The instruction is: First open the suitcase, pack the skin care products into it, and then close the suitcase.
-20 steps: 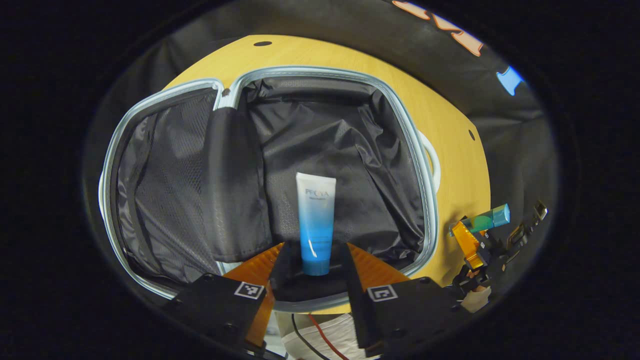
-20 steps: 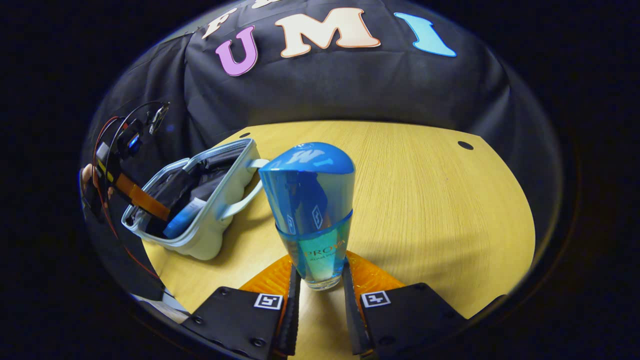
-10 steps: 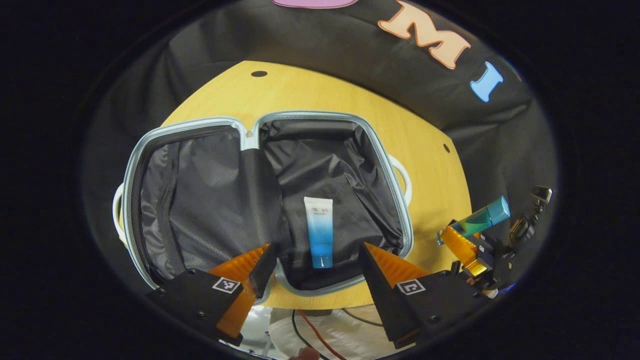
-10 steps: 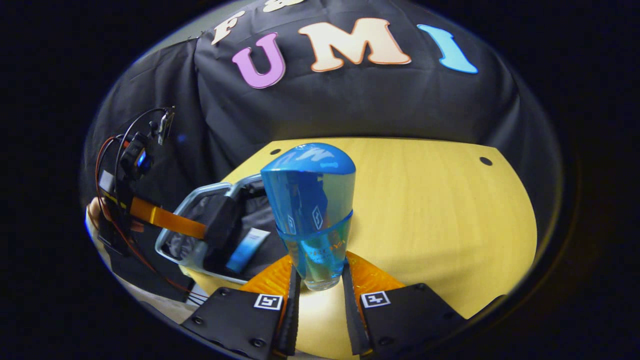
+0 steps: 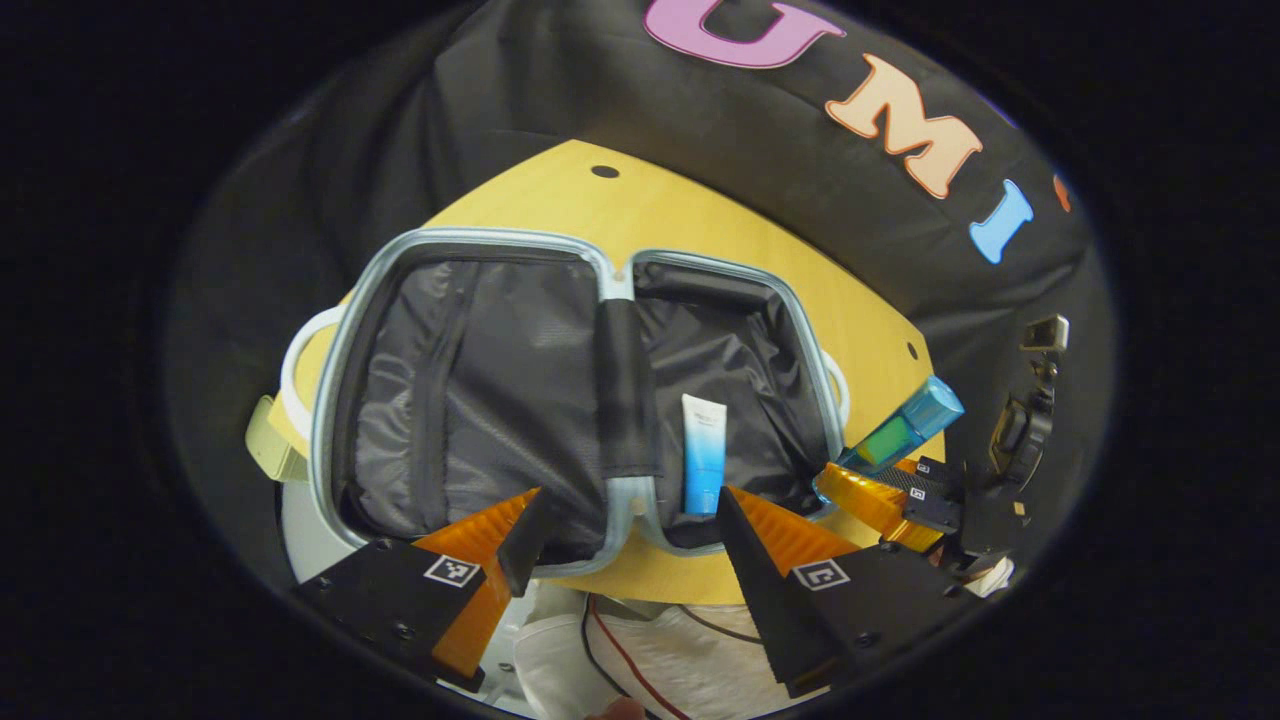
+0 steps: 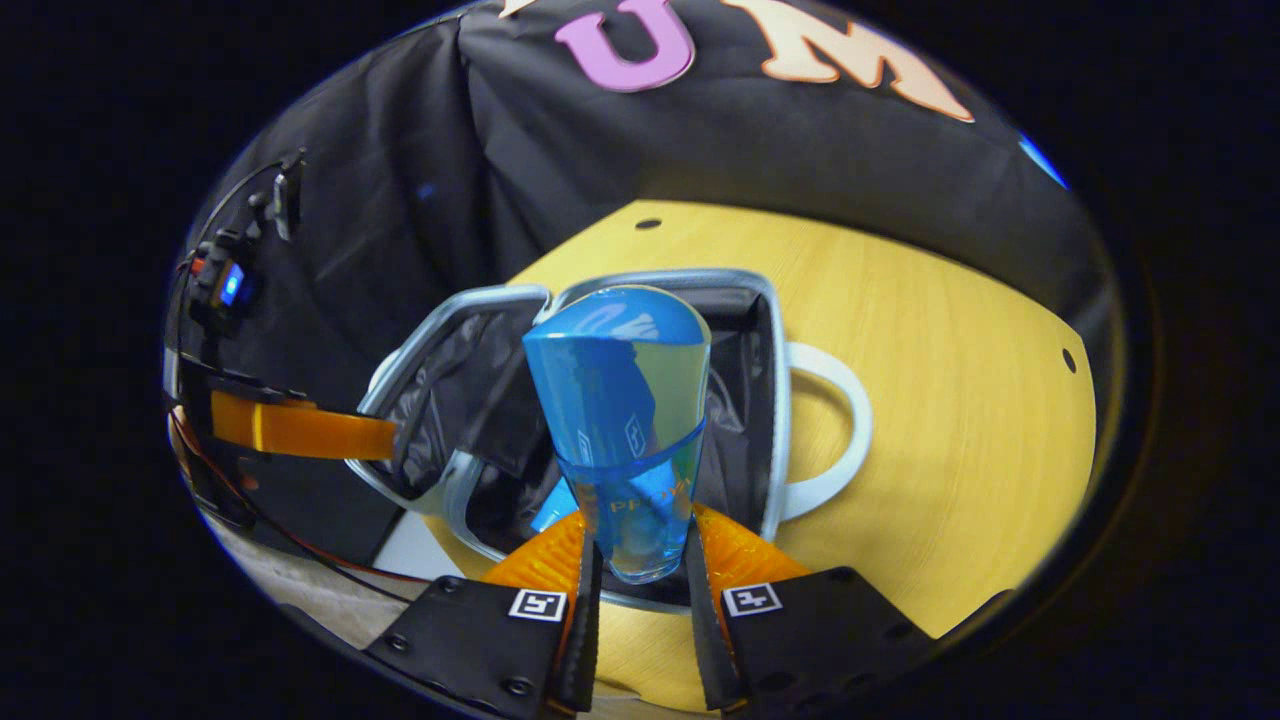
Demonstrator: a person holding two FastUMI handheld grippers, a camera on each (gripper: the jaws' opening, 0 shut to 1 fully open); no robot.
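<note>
- We see the suitcase [image 5: 470,400] lying flat and fully opened on the wooden table [image 5: 700,210], both black-lined halves facing up, so the opening step looks done.
- One skin care product is already packed: a white-and-blue tube [image 5: 703,465] lies on the lining of the half nearer the right gripper, close to the near rim.
- Our left gripper [image 5: 625,525] hangs above the near edge of the case with its fingers spread wide and nothing between them; it carries no load.
- Our right gripper [image 6: 640,575] is clamped on the base of a blue bottle [image 6: 620,420], both fingers pressing its lower sides, the cap end pointing away from the camera.
- In the right gripper view the bottle sits over the open half of the suitcase [image 6: 600,400], with the case's white handle [image 6: 830,440] just to its side; in the left gripper view the blue bottle [image 5: 900,430] hovers at the case's edge, not yet on the lining.
- We judge the packing to be about midway: the bottle remains to be lowered and let go.
- We cannot tell whether further products wait elsewhere on the table.
- Closing is all ahead: one half must be folded over the other.
</note>
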